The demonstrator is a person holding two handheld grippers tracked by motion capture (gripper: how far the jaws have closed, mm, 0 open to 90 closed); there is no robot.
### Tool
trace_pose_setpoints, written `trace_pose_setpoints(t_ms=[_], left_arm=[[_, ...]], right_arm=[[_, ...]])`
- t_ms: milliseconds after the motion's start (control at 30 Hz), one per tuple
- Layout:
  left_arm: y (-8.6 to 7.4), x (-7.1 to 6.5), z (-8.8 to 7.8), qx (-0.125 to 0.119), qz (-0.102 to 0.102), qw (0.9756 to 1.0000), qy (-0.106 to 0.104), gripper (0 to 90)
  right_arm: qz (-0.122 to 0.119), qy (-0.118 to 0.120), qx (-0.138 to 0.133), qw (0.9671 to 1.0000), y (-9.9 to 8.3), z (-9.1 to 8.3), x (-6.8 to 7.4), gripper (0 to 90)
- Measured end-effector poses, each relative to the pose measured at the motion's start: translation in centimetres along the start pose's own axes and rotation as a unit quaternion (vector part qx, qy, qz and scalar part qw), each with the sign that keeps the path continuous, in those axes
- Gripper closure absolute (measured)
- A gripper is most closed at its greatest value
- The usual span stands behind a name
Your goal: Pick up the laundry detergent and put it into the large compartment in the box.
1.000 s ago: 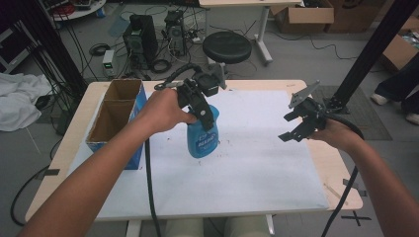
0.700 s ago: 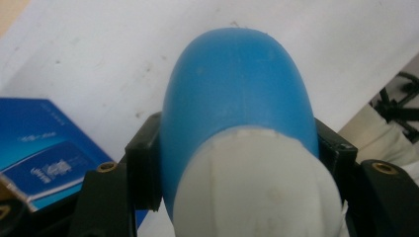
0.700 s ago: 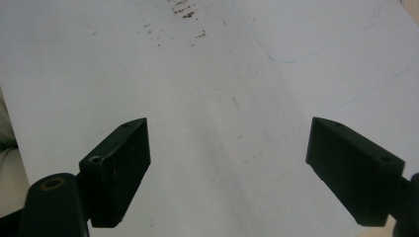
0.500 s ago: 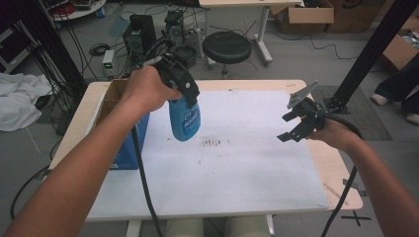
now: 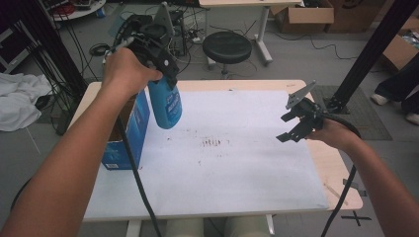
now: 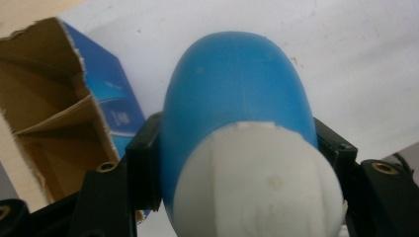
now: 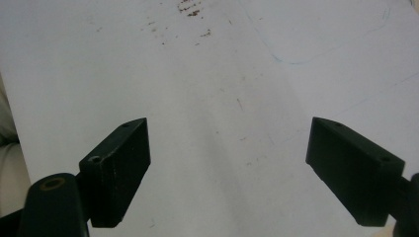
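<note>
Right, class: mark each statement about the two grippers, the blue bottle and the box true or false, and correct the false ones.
1. The left gripper grips the blue bottle. True.
2. The bottle stands on the white sheet. False: it hangs in the air, beside the blue cardboard box.
3. The right gripper holds a cloth. False: its jaws are open with nothing between them.
4. The box top is open. True.
5. Brown marks dot the sheet. True.

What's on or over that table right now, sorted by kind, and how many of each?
Blue bottle: 1
Blue cardboard box: 1
White table cover: 1
Hand-held grippers: 2, the left gripper and the right gripper
Total: 5
</note>
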State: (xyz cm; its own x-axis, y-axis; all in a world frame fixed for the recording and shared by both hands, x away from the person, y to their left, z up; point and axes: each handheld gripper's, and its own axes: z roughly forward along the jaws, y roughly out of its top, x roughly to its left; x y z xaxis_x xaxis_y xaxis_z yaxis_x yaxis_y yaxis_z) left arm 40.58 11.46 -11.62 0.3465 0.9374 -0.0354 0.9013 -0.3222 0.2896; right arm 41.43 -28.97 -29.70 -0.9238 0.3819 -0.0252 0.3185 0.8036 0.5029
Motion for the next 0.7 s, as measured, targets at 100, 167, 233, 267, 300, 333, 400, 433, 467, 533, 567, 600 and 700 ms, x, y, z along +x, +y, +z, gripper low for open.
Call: trace_pose_setpoints(t_ms=[100, 167, 233, 267, 300, 333, 400, 433, 467, 533, 567, 600, 700], left_arm=[[-0.2, 0.9, -0.6, -0.004, -0.024, 0.9997, 0.009, 38.0], [-0.4, 1.6, -0.9, -0.007, -0.039, 0.9991, 0.012, 38.0], [-0.7, 2.4, -1.3, -0.008, -0.053, 0.9984, 0.015, 38.0], [-0.9, 2.8, -1.4, -0.006, -0.059, 0.9981, 0.016, 38.1], [-1.1, 3.1, -1.6, -0.008, -0.066, 0.9976, 0.019, 38.0], [-1.2, 3.5, -1.7, -0.007, -0.072, 0.9972, 0.021, 38.1], [-1.6, 4.4, -2.1, -0.007, -0.084, 0.9961, 0.027, 38.1], [-1.8, 4.8, -2.3, -0.006, -0.088, 0.9956, 0.029, 38.1], [-2.0, 5.2, -2.5, -0.006, -0.093, 0.9951, 0.031, 38.1], [-2.4, 6.1, -2.9, -0.01, -0.106, 0.9936, 0.036, 38.1], [-2.7, 6.5, -3.1, -0.012, -0.113, 0.9928, 0.037, 38.1], [-2.9, 6.9, -3.3, -0.013, -0.119, 0.992, 0.039, 38.1], [-3.4, 8.0, -3.6, -0.014, -0.132, 0.9901, 0.045, 38.1]], right_arm=[[0.0, -0.001, -0.002, 1.0, 0.0, -0.1, 0.0, 17.0], [-0.001, 0.0, -0.003, 1.0, 0.0, -0.1, 0.0, 16.9], [-0.003, 0.0, -0.002, 1.0, 0.1, 0.0, 0.0, 17.0], [-0.003, 0.0, -0.002, 1.0, 0.1, 0.0, 0.0, 16.9], [-0.004, 0.001, -0.002, 1.0, 0.2, 0.1, 0.0, 16.9], [-0.005, 0.002, -0.002, 1.0, 0.2, 0.1, 0.1, 17.0], [-0.006, 0.002, -0.002, 1.0, 0.3, 0.2, 0.1, 16.9], [-0.006, 0.003, -0.002, 1.0, 0.3, 0.2, 0.1, 16.9], [-0.006, 0.002, -0.002, 1.0, 0.4, 0.2, 0.1, 16.9], [-0.008, 0.003, -0.003, 1.0, 0.4, 0.3, 0.1, 17.0], [-0.009, 0.003, -0.004, 0.9999, 0.4, 0.3, 0.1, 17.0], [-0.007, 0.003, -0.003, 1.0, 0.4, 0.2, 0.2, 16.9], [-0.008, 0.003, -0.004, 1.0, 0.4, 0.2, 0.2, 16.9]])
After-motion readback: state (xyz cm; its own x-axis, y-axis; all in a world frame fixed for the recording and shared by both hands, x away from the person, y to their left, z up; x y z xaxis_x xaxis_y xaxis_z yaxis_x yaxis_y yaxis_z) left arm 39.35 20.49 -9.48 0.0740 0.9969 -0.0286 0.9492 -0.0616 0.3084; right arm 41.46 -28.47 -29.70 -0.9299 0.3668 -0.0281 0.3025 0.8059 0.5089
